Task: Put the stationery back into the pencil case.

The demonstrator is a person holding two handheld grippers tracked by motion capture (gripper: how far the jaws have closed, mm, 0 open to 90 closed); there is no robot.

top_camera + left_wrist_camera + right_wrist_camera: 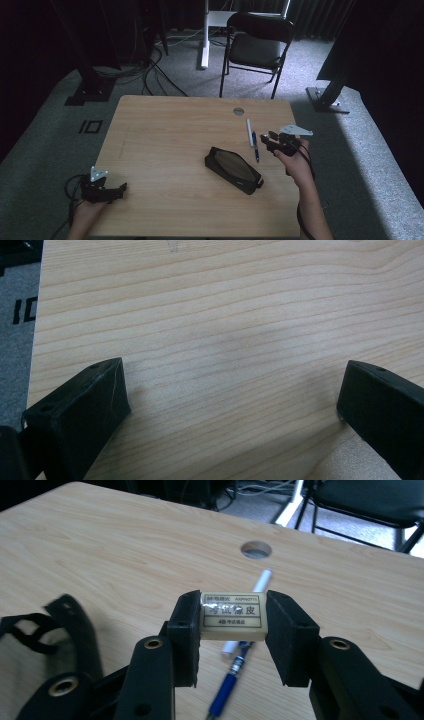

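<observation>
Cream eraser point(233, 616) between right gripper point(233, 630) jaws

The table point(165, 130) is light wood with wavy brown lines. The eraser point(232, 615) is pale cream with a yellowish label and dark letters. The pen point(231, 680) is blue with a silver part, and its cap point(261, 582) is white. The pouch point(233, 170) is black with a greyish side. Both the right gripper point(232, 630) and the left gripper point(232, 405) are black. The chair point(257, 47) is black. The floor point(360, 165) is grey.
</observation>
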